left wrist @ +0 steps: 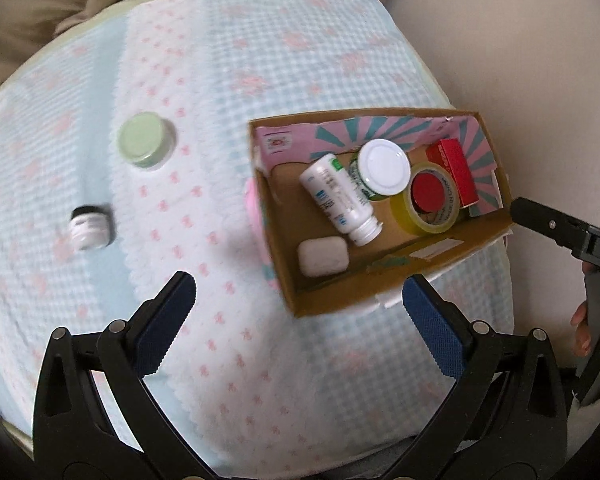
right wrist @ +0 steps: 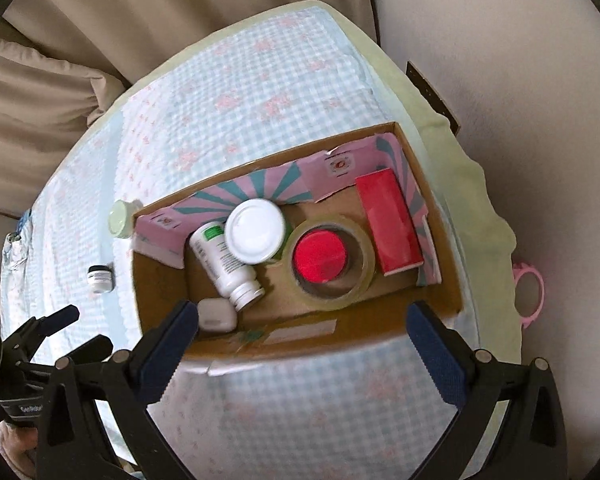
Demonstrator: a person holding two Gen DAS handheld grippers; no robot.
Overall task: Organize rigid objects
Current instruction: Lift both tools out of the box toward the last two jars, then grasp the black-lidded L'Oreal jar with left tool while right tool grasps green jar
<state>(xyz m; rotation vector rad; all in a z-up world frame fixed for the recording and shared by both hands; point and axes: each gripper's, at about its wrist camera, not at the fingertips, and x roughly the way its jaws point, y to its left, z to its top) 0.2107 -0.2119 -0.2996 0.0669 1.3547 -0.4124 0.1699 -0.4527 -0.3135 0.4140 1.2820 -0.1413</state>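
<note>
Cardboard box (left wrist: 384,280) half filled, two jars outside it

Brown and open-topped, it sits on the gingham-covered desk (left wrist: 260,60) holding a white bottle (left wrist: 340,200), yellow tape roll (left wrist: 430,200) and red carton (left wrist: 456,172). The pale green-lidded jar (left wrist: 144,145) and small dark-lidded white jar (left wrist: 89,226) stand well apart from it: stiff, light, probably smooth, best pinched across their sides. Left claw (left wrist: 300,308) and right claw (right wrist: 302,334) are spread wide, empty.
</note>
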